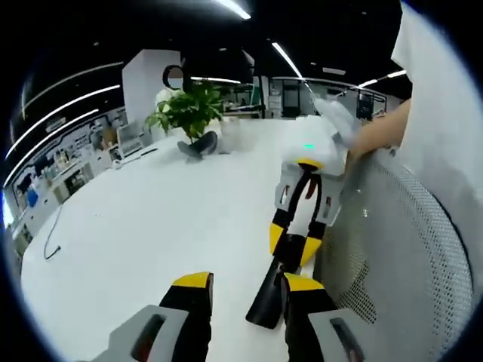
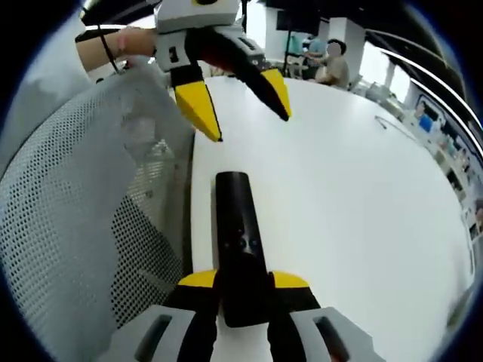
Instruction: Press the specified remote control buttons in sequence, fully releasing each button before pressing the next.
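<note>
- Remote control (image 2: pixel 240 249): lies flat on the white worktop (image 2: pixel 355 188), close to the edge beside a mesh chair back (image 2: pixel 83 226).
- Right gripper (image 2: pixel 243 290): I have its jaws closed on the remote's near end.
- Left gripper (image 2: pixel 241 102): jaws spread, empty, poised above the remote's far end.
- Handling: I judge the remote light, stiff and smooth; best held by its long sides.
- Long axis: runs from the right gripper away toward the left gripper.

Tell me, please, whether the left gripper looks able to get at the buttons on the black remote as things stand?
Probably yes: the left gripper hangs open above the black remote, which the right gripper clamps by its near end, leaving the button face bare and nothing between them.
</note>
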### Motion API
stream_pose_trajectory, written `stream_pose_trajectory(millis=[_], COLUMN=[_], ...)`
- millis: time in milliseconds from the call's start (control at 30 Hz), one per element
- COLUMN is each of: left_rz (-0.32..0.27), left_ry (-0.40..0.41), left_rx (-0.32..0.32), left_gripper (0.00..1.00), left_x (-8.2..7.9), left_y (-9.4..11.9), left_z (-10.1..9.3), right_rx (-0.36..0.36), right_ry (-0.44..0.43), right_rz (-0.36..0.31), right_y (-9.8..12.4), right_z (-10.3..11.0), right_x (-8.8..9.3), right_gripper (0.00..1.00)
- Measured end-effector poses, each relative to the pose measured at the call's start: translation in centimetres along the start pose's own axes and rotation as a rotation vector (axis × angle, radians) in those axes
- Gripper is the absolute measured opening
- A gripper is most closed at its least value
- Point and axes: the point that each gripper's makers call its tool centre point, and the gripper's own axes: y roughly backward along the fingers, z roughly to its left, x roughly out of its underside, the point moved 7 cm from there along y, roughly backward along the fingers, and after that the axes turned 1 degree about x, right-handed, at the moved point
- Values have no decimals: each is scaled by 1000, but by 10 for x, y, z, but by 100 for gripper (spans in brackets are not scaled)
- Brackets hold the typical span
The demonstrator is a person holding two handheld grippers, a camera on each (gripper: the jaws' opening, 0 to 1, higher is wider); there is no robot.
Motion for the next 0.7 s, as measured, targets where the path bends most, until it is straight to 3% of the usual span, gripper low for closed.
stream_pose_trajectory(millis=[133, 300, 333, 400, 433, 500, 700], left_rz=[-77, -132, -142, -199, -252, -282, -337], left_ry=[50, 68, 55, 5, 11, 14, 79], left_rx=[-76, -170, -198, -285, -321, -373, -489], left_gripper=[43, 47, 50, 65, 73, 87, 94], left_x=[-6, -8, -8, -11, -12, -12, -5], left_y=[15, 33, 36, 43, 46, 54, 73], left_z=[0, -2, -1, 2, 3, 4, 8], right_rx=[1, 3, 4, 6, 7, 7, 11], right_ry=[2, 4, 5, 0, 0, -2, -7], right_rz=[0, -4, -4, -5, -5, -7, -16], right_y=[0, 0, 0, -1, -1, -1, -1], right_z=[0, 0, 0, 1, 1, 1, 1], right_x=[0, 0, 0, 0, 0, 0, 0], right_gripper=[22, 22, 22, 22, 22, 22, 22])
